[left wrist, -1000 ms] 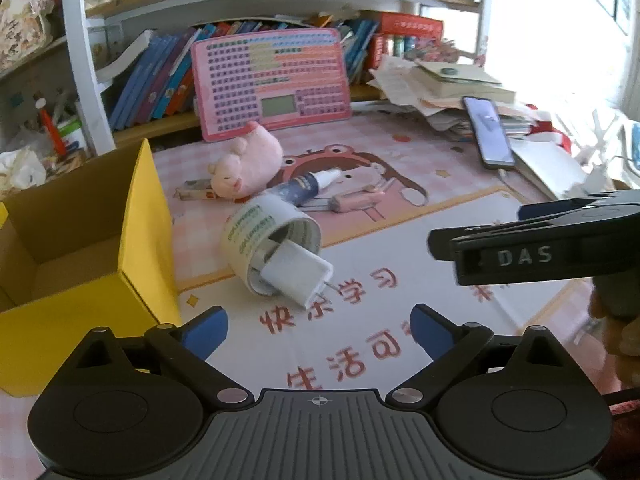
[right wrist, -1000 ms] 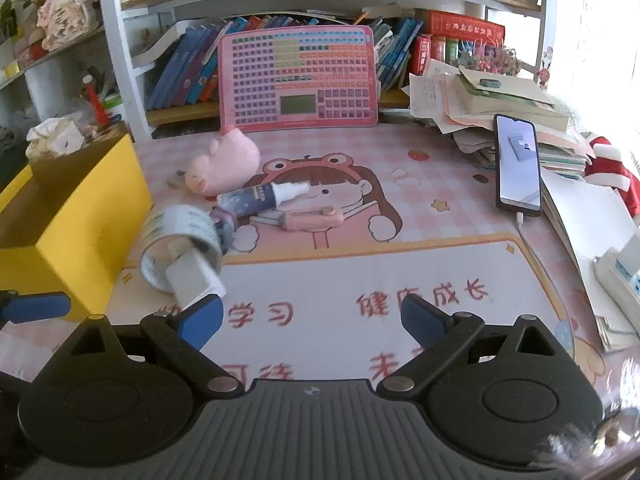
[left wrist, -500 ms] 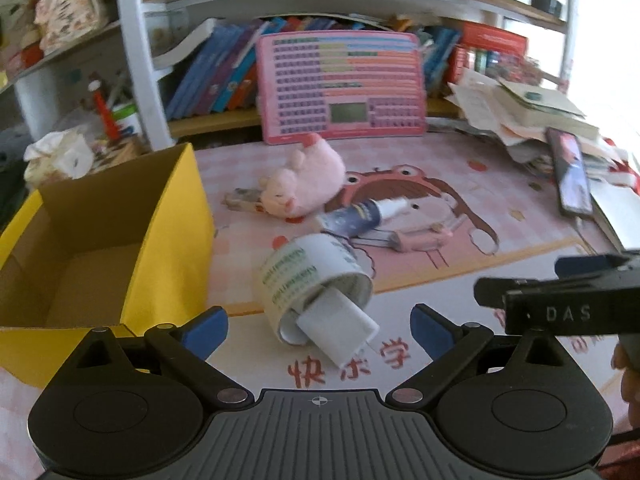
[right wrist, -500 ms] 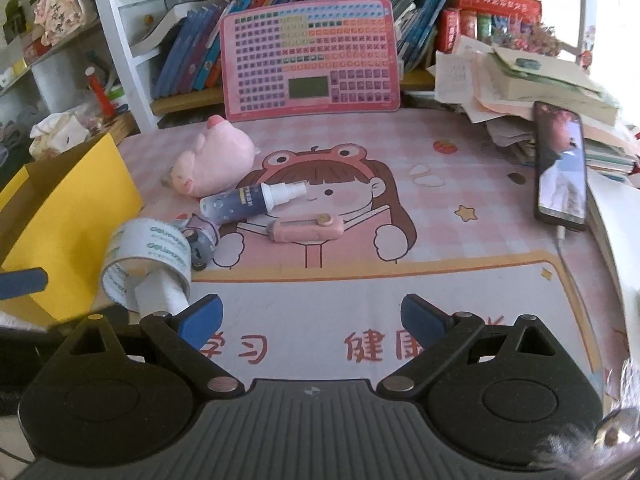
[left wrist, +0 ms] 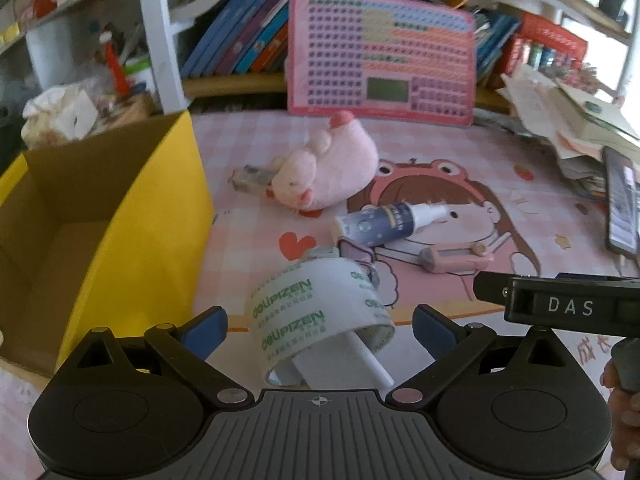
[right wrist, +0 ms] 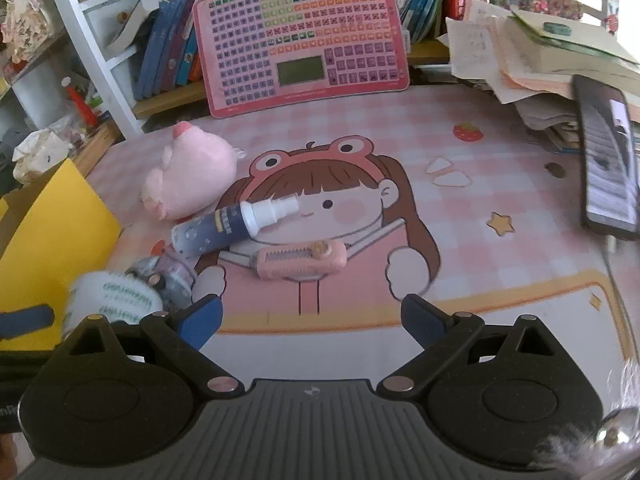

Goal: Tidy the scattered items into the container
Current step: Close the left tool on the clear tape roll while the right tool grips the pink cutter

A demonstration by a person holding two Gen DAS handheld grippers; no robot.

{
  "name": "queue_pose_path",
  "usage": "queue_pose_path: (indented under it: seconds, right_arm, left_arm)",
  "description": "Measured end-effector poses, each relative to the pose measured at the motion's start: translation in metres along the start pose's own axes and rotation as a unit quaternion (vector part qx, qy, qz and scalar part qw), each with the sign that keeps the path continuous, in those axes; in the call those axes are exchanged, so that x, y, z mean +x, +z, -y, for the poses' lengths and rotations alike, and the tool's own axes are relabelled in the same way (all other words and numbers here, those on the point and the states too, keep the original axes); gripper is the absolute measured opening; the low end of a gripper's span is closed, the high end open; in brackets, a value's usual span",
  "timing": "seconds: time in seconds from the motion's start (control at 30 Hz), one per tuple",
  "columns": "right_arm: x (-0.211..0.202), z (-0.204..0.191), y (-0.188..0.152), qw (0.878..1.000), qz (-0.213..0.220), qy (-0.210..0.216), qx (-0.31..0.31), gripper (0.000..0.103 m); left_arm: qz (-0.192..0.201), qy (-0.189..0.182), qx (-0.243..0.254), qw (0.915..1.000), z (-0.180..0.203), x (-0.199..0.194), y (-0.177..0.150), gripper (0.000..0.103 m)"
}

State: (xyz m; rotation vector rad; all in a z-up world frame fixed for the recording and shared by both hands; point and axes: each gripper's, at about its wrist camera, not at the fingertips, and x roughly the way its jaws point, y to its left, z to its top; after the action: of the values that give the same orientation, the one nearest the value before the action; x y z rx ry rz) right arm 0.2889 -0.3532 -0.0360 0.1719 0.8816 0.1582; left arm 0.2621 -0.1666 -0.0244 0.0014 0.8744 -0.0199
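A yellow cardboard box [left wrist: 132, 240] stands open on the left; its flap also shows in the right wrist view [right wrist: 48, 240]. My left gripper [left wrist: 320, 326] is open, its jaws on either side of a tape roll [left wrist: 316, 308] with a white charger [left wrist: 340, 364] lying inside it. On the mat lie a pink plush pig [left wrist: 324, 176], a blue spray bottle [left wrist: 384, 224], a pink utility knife [left wrist: 456, 258] and a small wrapped item [left wrist: 252, 178]. My right gripper [right wrist: 312, 318] is open and empty, in front of the knife [right wrist: 300, 258] and the bottle [right wrist: 228, 224]. The pig [right wrist: 188, 176] lies behind them.
A pink toy keyboard [right wrist: 300, 36] leans on a bookshelf [left wrist: 240, 40] at the back. A phone [right wrist: 608, 160] and a paper stack [right wrist: 540, 48] are on the right. A small purple item [right wrist: 168, 280] lies beside the tape roll [right wrist: 116, 304].
My left gripper has moved forward until its jaws flank the tape roll and charger. My right gripper has moved forward toward the knife and bottle. Both stayed open.
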Motion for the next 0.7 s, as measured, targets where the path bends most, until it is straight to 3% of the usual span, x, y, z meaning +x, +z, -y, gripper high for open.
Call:
queue_pose_path:
  seconds: [0.17, 0.43, 0.6, 0.7]
  right_arm:
    - [0.024, -0.003, 0.012, 1.0, -0.007, 0.005, -0.027, 0.097]
    - [0.055, -0.015, 0.021, 0.996, -0.021, 0.008, -0.082, 0.096]
    - [0.068, -0.018, 0.022, 0.995, -0.031, 0.004, -0.098, 0.09]
    - [0.07, -0.019, 0.022, 0.994, -0.024, -0.004, -0.11, 0.079]
  left_arm:
    - [-0.027, 0.011, -0.011, 0.9995, -0.001, 0.016, 0.0, 0.1]
    - [-0.039, 0.014, -0.026, 0.9988, -0.003, 0.025, 0.005, 0.1]
    - [-0.046, 0.014, -0.031, 0.9983, -0.001, 0.03, 0.009, 0.1]
    - [-0.053, 0.012, -0.033, 0.998, 0.0, 0.033, 0.01, 0.1]
